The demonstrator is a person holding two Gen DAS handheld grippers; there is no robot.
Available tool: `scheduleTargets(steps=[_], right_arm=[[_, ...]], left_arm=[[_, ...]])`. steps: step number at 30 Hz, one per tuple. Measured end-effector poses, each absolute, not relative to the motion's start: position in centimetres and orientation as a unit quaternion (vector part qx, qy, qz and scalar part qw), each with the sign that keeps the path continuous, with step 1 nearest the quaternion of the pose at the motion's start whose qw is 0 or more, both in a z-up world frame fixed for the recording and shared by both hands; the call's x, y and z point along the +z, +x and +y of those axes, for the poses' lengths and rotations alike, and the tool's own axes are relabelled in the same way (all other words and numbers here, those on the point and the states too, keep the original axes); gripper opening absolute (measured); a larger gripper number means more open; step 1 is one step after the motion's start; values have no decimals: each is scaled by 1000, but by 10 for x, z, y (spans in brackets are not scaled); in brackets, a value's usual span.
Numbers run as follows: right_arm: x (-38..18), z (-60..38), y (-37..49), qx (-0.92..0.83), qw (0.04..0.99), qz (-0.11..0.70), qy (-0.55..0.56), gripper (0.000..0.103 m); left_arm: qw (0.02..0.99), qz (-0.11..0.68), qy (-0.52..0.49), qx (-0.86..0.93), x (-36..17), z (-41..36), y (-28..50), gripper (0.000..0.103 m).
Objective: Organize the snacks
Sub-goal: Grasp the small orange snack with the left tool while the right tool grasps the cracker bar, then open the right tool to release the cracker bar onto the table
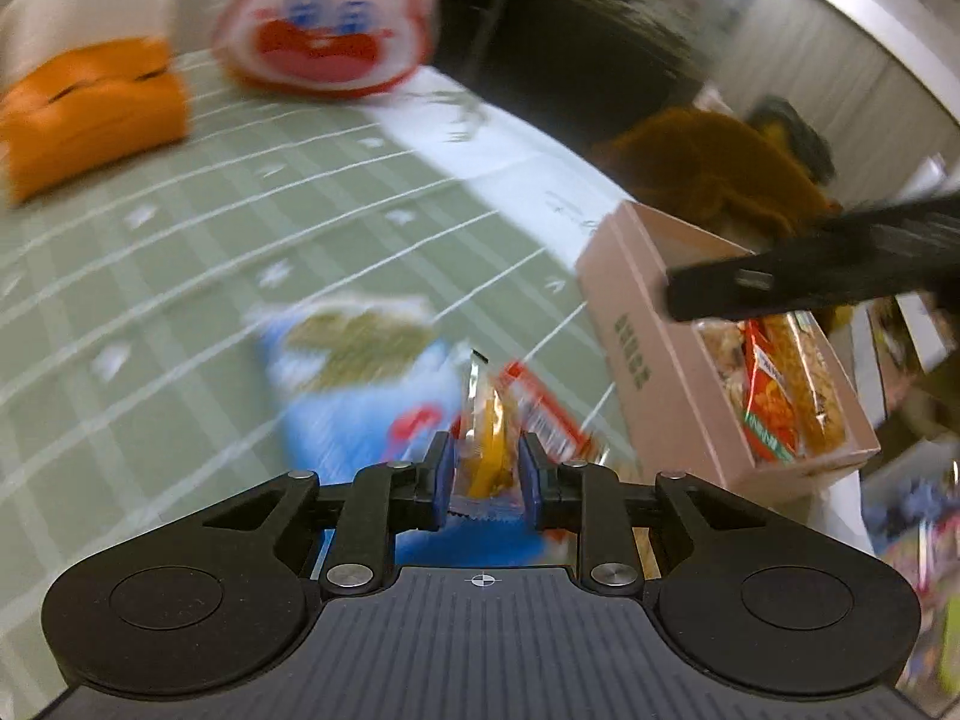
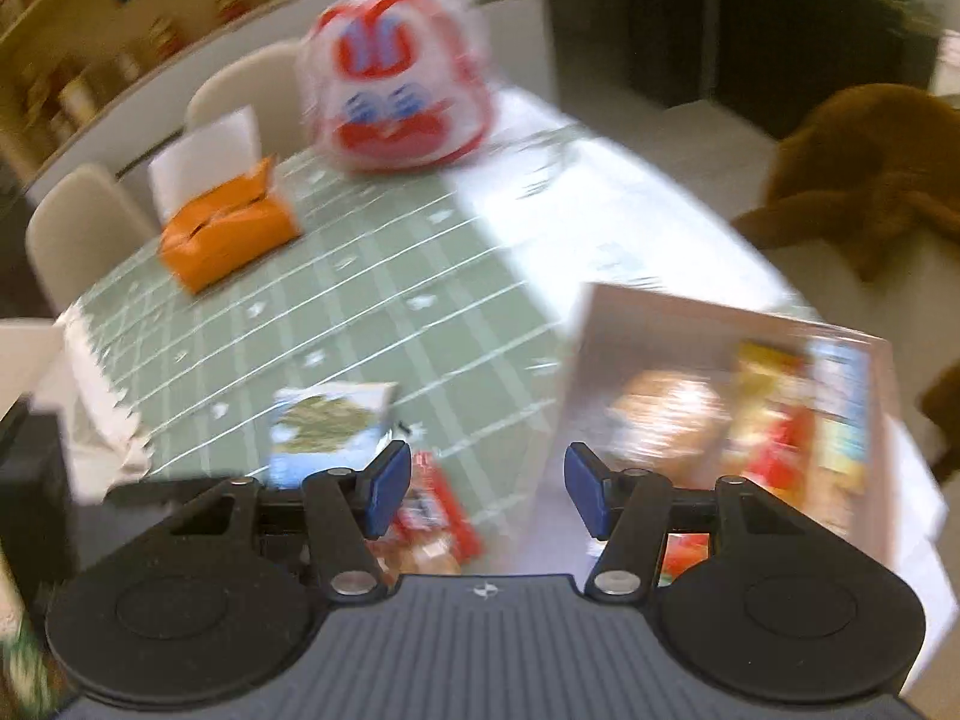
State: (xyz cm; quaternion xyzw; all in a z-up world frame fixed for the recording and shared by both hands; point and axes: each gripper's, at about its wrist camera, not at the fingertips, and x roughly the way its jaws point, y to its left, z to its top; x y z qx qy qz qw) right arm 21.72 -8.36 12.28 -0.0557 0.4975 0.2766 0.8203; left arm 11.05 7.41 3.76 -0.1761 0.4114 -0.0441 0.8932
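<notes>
My left gripper (image 1: 483, 474) clamps a small orange snack packet (image 1: 486, 444) above the green checked tablecloth (image 1: 210, 228); my right gripper (image 2: 489, 489) hangs spread and empty. The pink box (image 1: 654, 354) of snacks sits near the table's edge. An orange tissue pack (image 2: 231, 228) and cream chairs (image 2: 78, 228) lie beyond.

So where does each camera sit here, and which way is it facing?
Left wrist: mounted on the left tongs, looking forward and down over the green checked tablecloth; its blue pads grip an orange snack packet, with the pink box to the right and a dark bar of the right tongs over it.
Right wrist: on the right tongs, open and empty, facing the same table.
Shared: pink box, orange tissue pack, red-and-white bag.
</notes>
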Motion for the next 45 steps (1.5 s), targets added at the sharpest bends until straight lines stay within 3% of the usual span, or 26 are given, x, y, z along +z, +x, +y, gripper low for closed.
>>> scheduleTargets(steps=[4, 17, 20, 22, 34, 36, 40, 45], right_arm=[[98, -47, 217, 285, 791, 533, -93, 57], [65, -39, 166, 284, 804, 500, -151, 57], [64, -35, 149, 298, 801, 494, -163, 49], [63, -36, 134, 323, 782, 508, -160, 34], [55, -116, 96, 296, 790, 523, -120, 34], [61, -132, 88, 294, 799, 513, -116, 40], [71, -168, 76, 287, 816, 496, -83, 73], [61, -190, 67, 272, 808, 516, -81, 77]], left_arm=[[885, 415, -211, -19, 34, 83, 73, 28], [868, 442, -225, 11, 24, 78, 41, 28], [869, 445, -215, 16, 27, 77, 36, 28], [868, 448, -214, 19, 27, 78, 33, 28], [863, 461, -208, 2, 31, 57, 25, 28], [861, 466, -207, -6, 30, 51, 26, 28], [855, 478, -200, -31, 29, 35, 25, 28], [851, 492, -176, -56, 27, 15, 21, 28]])
